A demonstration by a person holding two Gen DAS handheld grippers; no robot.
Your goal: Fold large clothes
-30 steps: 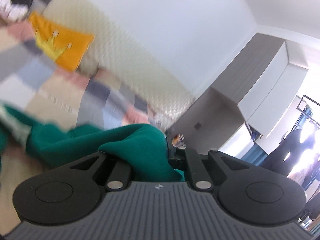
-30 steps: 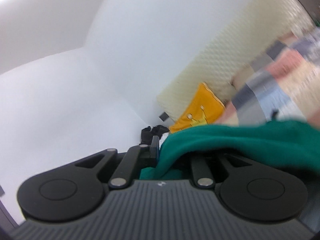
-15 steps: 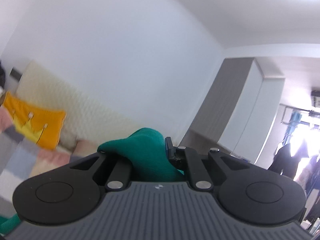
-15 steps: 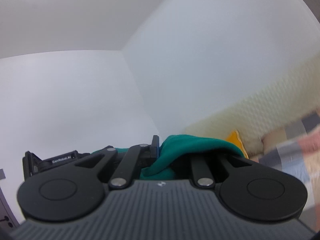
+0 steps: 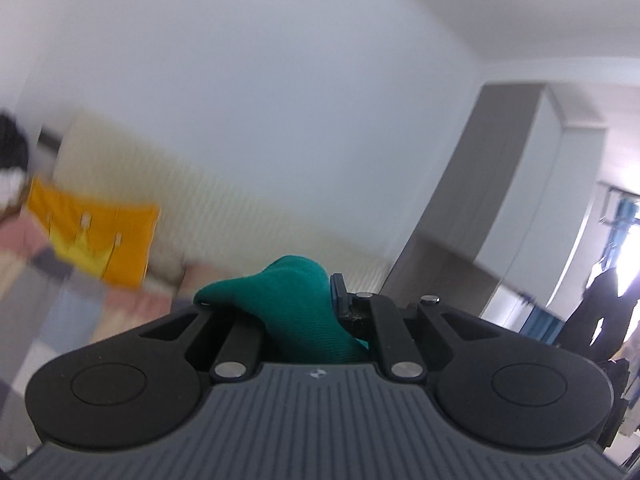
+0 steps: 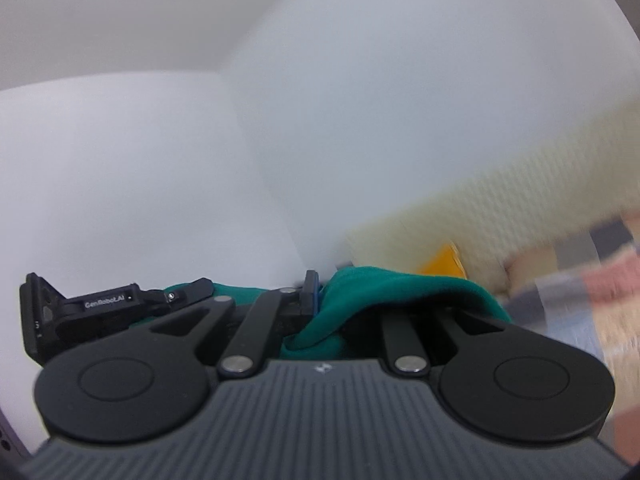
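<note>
My left tool (image 5: 320, 300) is clamped narrow on a bunch of green cloth (image 5: 296, 304), which bulges up over its fingers at 6 o'clock in the left view. My right tool (image 6: 320, 300) is pinched on the same cloth (image 6: 384, 284), draped toward 3 o'clock across its right linkage. Both point roughly level at the white wall (image 5: 260, 100). An orange pillow (image 5: 96, 232) leans on the cream headboard (image 5: 224, 208) at 9 o'clock, above the patchwork bed (image 5: 52, 292). A grey wardrobe (image 5: 500, 184) stands at 3 o'clock.
</note>
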